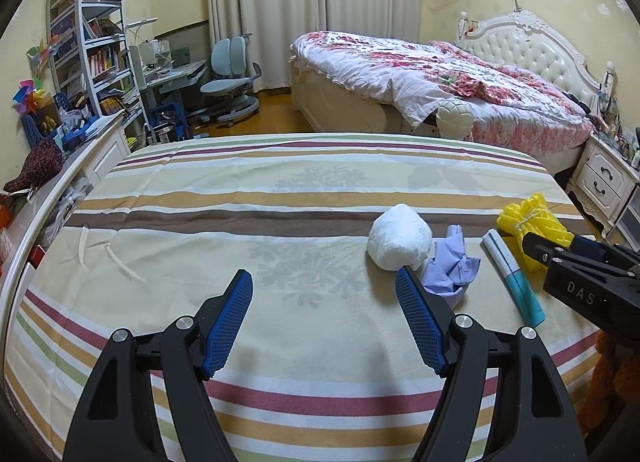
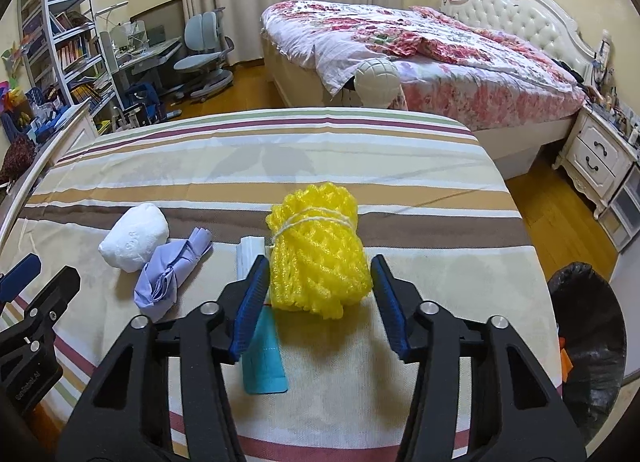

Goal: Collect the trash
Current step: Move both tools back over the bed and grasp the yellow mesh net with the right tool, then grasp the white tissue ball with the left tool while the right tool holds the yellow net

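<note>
The right claw [image 2: 318,292] stands released around the yellow foam net [image 2: 318,252] on the striped bed [image 2: 360,165]; its left finger could pinch the teal tube [image 2: 264,358] lying just beside. The left claw [image 1: 324,316] waits released. The black-lined bin [image 2: 588,346] is cut off, and its inside is hidden.

Floral bed [image 1: 440,73], bookshelf [image 1: 88,33], curtains [image 1: 280,1]
</note>
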Demonstrator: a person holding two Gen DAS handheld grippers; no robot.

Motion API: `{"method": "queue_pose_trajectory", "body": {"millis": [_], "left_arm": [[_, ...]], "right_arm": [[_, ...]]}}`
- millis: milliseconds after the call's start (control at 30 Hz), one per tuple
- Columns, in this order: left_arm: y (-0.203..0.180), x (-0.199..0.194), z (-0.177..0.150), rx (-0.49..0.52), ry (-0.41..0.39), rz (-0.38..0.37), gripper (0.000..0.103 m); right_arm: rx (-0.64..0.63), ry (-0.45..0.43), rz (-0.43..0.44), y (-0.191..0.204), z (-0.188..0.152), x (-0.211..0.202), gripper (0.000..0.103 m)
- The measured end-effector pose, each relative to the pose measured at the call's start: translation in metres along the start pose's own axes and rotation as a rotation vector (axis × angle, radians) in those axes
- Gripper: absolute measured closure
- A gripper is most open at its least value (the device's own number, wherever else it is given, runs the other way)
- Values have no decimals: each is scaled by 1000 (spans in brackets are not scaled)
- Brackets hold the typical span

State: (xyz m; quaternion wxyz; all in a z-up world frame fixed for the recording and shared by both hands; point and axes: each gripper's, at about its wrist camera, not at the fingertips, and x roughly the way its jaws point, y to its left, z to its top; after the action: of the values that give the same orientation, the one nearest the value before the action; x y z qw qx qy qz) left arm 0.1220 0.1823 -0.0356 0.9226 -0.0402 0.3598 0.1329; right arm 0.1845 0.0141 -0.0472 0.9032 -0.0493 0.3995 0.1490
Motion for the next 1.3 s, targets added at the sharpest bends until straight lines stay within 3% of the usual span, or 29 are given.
{"method": "queue_pose_trajectory", "body": {"millis": [400, 733, 1033, 1300], "left_arm": [[-20, 14, 12, 29, 4, -43, 31], [-22, 39, 17, 35, 73, -64, 31], [-25, 36, 12, 65, 77, -125, 64], [-19, 27, 10, 38, 71, -132, 69]], "right_arm": [[24, -20, -82, -25, -1, -2, 59], [7, -21, -103, -27, -4, 3, 59], [8, -22, -104, -27, -4, 3, 59], [15, -36, -98, -26, -5, -4, 59]]}}
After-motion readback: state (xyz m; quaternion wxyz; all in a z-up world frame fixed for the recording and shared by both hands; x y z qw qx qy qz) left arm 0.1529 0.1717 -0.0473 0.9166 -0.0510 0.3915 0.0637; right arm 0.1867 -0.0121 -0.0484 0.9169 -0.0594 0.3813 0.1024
